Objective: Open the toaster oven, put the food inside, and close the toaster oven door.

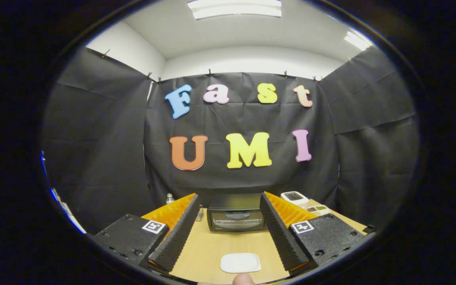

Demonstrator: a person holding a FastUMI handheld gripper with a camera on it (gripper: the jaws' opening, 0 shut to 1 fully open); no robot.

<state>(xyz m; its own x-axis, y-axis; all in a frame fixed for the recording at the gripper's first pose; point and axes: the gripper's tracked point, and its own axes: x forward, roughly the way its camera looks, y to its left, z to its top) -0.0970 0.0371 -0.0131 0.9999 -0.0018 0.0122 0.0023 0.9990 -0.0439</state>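
Observation:
A black toaster oven [236, 215] stands at the back of the wooden table [208, 247], its glass door closed and facing me. A white plate [240, 263] lies on the table between my fingers, close to me. At its near rim a small pale rounded piece of food [244, 279] shows, partly cut off. My gripper [230, 206] is open, held above the table, its fingers spread to either side of the oven and touching nothing.
A white device with a dark screen [294, 197] sits to the right of the oven, with a small flat tray [318, 209] in front of it. A clear bottle [169, 198] and a small jar [200, 213] stand to the left. Black cloth walls the booth.

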